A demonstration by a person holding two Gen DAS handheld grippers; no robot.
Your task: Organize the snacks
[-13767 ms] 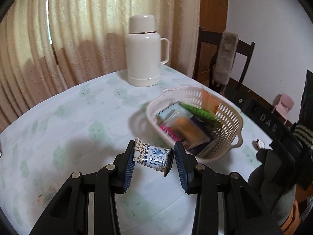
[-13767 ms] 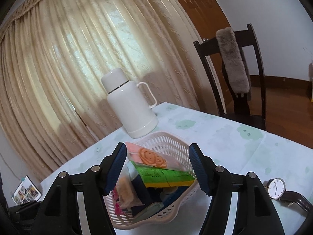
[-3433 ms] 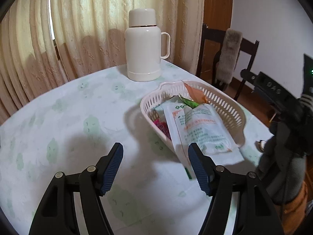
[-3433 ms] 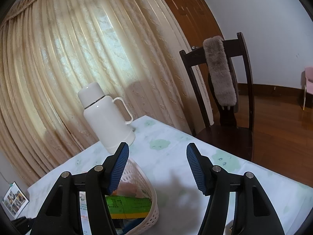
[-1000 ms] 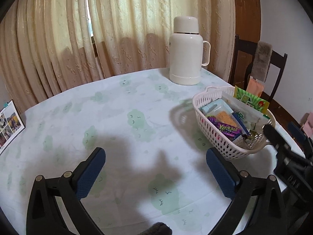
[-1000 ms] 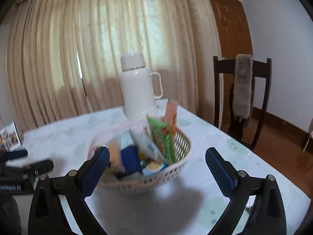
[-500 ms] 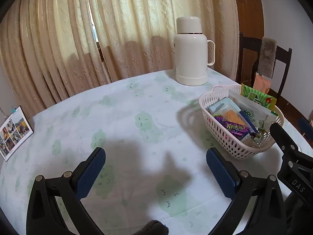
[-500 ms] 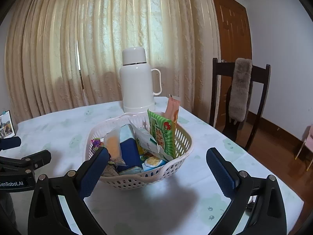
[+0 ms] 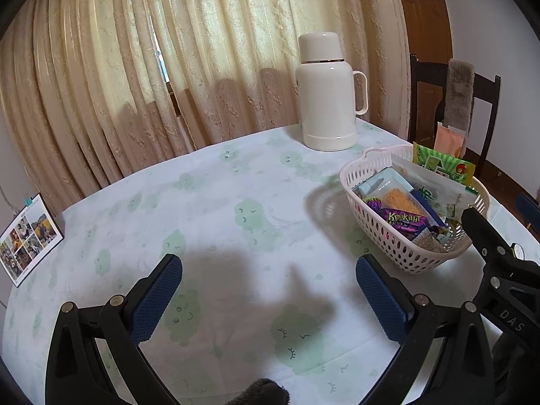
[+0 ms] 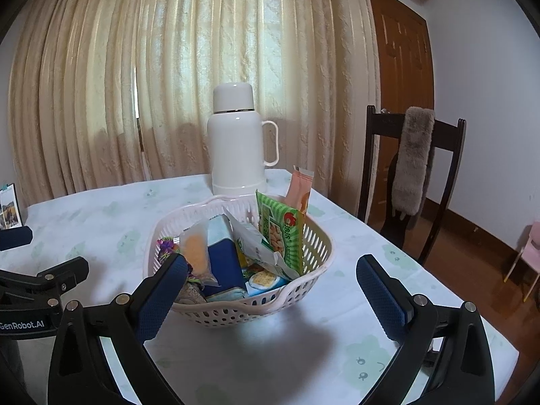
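A pale pink basket [image 9: 391,256] [image 10: 314,246] full of snack packets stands on the table. A green packet [image 10: 278,233], a purple packet [image 9: 401,219] and an orange-filled clear packet [image 10: 195,246] stick out of it. My left gripper [image 9: 268,298] is open and empty over bare tablecloth, left of the basket. My right gripper [image 10: 271,298] is open and empty, just in front of the basket. Each gripper shows at the edge of the other's view.
A white thermos jug [image 9: 327,91] [image 10: 241,138] stands behind the basket near the curtain. A dark chair [image 10: 415,175] with a grey fur cover is at the right. A photo frame [image 9: 28,239] stands at the table's left edge. A wristwatch [image 9: 516,251] lies beyond the basket.
Both grippers have pulled back and stand wide open; earlier the left held a small packet, now in neither. The views shifted slightly over the last half second.
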